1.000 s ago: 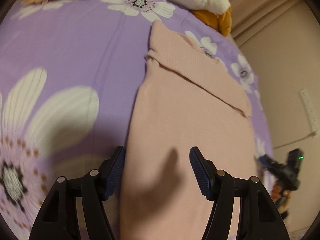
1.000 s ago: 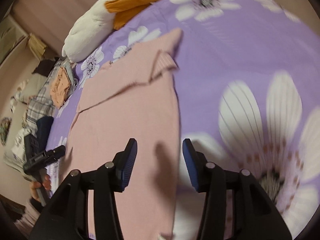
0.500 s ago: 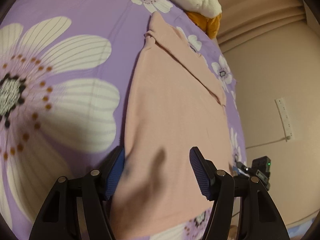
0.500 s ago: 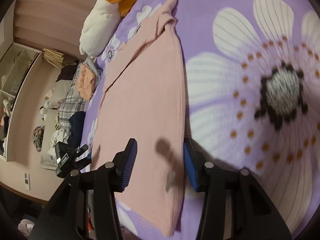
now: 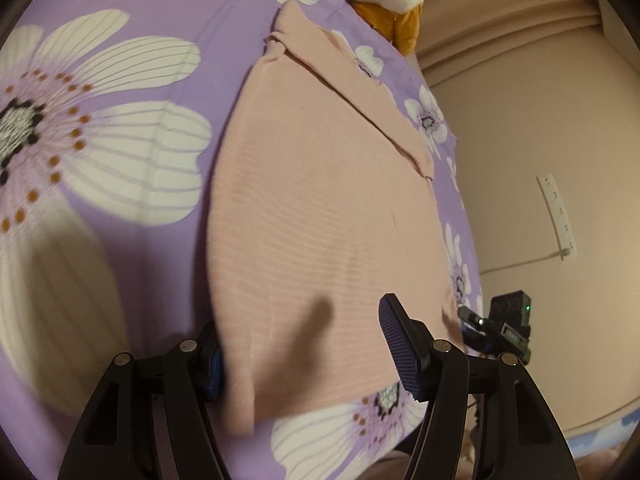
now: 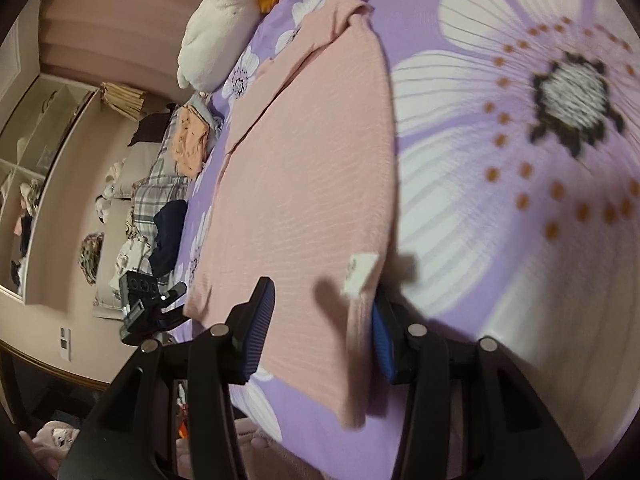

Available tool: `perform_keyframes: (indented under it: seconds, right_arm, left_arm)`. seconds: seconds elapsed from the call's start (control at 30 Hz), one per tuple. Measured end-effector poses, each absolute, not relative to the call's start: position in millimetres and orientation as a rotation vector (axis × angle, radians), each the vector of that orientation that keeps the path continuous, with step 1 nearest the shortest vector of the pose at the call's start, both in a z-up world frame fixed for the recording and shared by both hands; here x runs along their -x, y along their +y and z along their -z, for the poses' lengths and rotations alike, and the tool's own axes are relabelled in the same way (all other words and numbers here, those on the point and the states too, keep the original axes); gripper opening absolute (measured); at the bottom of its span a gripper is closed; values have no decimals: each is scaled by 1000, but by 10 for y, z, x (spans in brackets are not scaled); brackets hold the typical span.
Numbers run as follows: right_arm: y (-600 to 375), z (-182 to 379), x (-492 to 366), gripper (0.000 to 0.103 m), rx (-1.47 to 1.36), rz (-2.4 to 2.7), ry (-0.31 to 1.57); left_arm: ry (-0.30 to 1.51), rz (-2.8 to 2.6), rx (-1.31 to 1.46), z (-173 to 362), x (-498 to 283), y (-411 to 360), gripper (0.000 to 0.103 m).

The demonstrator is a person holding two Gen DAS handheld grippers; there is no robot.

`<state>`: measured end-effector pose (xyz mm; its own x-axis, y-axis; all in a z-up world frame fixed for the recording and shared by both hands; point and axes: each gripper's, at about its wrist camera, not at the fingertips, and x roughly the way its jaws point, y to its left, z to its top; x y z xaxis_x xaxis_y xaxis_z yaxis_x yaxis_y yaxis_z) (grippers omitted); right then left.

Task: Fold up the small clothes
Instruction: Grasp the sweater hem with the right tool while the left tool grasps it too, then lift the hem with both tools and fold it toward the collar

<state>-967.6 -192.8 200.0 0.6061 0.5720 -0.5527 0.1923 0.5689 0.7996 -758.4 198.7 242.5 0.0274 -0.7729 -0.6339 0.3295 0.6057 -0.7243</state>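
Observation:
A pink ribbed garment (image 5: pixel 320 208) lies flat on a purple flowered bedsheet (image 5: pixel 120 60), with folded sleeves at its far end. My left gripper (image 5: pixel 306 350) is open at the garment's near left corner; the hem edge lies over its left finger and the right finger (image 5: pixel 400 352) hovers above the cloth. In the right wrist view the same garment (image 6: pixel 308 184) has a white label (image 6: pixel 360 274) near its right edge. My right gripper (image 6: pixel 320 330) is open astride the near right corner, its right finger partly under the cloth edge.
A white and orange plush pillow (image 6: pixel 224 32) lies at the head of the bed. A pile of clothes (image 6: pixel 168 176) sits beside the bed on the left. The wall with a power strip (image 5: pixel 558 216) is beyond the bed's right edge.
Both grippers have drawn back to the garment's near hem and lowered; each now straddles a bottom corner, with the cloth edge lifting over one finger.

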Motion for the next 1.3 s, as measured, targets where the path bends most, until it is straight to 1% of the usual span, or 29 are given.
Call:
perform_keyframes:
  seconds: [0.03,0.1,0.17,0.2,0.23,0.3,0.37,0.4,0.5,0.53,0.7,0.77,0.8,1.3]
  right_arm:
    - [-1898,-2011,9623,43,-951,-262,925]
    - [-1867,-2020,9539,39,-928,-253,925]
    - [-1842,-2028,9478,30,-909,-243,930]
    - [-1841,-2032,9463,27,-899,-237,933]
    - [-1830,-2037,9451,24,-884,-230,937]
    - [-1837,-2046,9461,20,-864,-222,936]
    - [-1847,-2051,9484,14,-852,-219,933]
    - [-1854,-2047,9497,14,-853,-218,933]
    - [-1868,-2047,9529,11,-856,-216,925]
    - [-1857,-2054,9531,10,-856,-216,922]
    - [-1815,-2136,9505,7,-835,-226,902]
    - [-1791,-2194,9504,7,-823,-234,887]
    - [-1771,-2218,9506,7,-818,-236,880]
    - [-1702,-2492,9562,5,-765,-253,794]
  left_arm:
    - [1278,893,425,-2417,7578,1978,64]
    - [1275,893,415,-2414,7552,1918,64]
    - [1270,888,407,-2416,7529,1878,63]
    - [1269,883,404,-2416,7523,1877,57]
    - [1271,876,400,-2411,7522,1886,48]
    - [1274,856,397,-2394,7522,1916,37]
    - [1276,844,404,-2376,7531,1980,32]
    - [1275,839,406,-2374,7537,2001,26]
    - [1263,797,365,-2400,7557,2005,20]
    - [1257,789,357,-2417,7562,1984,13]
    - [1225,760,300,-2501,7612,1932,12]
    - [1208,754,269,-2546,7646,1890,8]
    - [1200,747,253,-2567,7664,1868,2]
    - [1073,798,229,-2904,7803,1847,1]
